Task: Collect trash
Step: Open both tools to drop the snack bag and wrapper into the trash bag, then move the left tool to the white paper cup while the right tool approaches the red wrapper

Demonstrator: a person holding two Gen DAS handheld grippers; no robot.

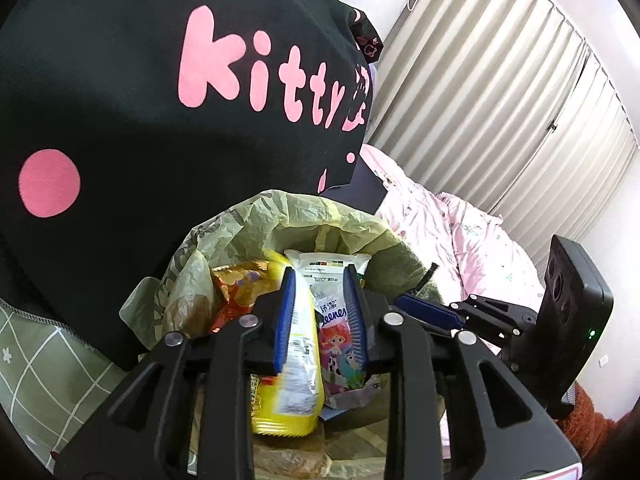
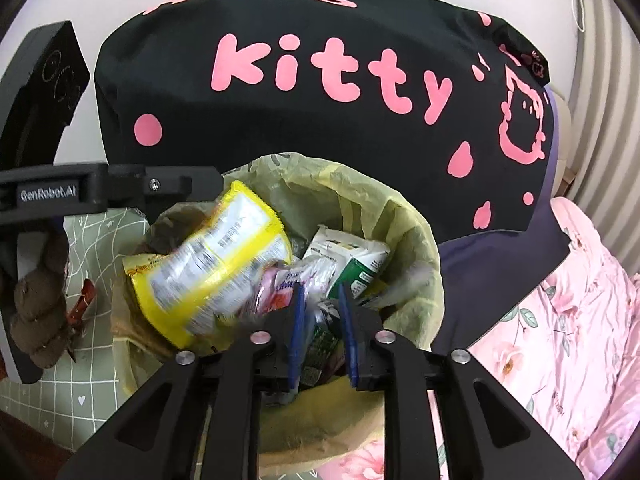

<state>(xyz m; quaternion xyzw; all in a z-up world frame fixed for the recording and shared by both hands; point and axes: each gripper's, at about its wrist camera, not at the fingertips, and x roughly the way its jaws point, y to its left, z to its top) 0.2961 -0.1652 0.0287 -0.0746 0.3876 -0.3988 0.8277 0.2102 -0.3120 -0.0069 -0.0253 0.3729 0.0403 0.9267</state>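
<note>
Left wrist view: left gripper (image 1: 318,316) sits over the bin (image 1: 224,236), which is lined with a green bag. Jaws look parted; a yellow pack (image 1: 298,364) hangs between the blue pads against the left one, motion-blurred, so can't tell if it's pinched or falling free. A pink tissue pack (image 1: 340,344) lies between the jaws too, lower down in the bin. Ahead of the tips: a white pack (image 1: 330,266). Left of the jaws: an orange wrapper (image 1: 236,292). Beyond the bin: a black shirt (image 1: 160,80) with pink "kitty" lettering. Right of the jaws: the right gripper (image 1: 460,314), and a pink quilt (image 1: 460,232) further out

Right wrist view: right gripper (image 2: 322,312) also hovers over the bin (image 2: 404,216). Jaws are a narrow gap apart; a small dark-printed packet (image 2: 322,340) shows in that gap, but contact with the pads isn't clear, so grip state unknown. Yellow pack (image 2: 212,260) is left of the jaws, tilted and blurred above the trash. Tissue pack (image 2: 288,284) is just left of the tips; white pack (image 2: 348,260) is ahead of them. Left gripper's body (image 2: 100,192) reaches in from far left. Quilt (image 2: 568,320) is on the right
</note>
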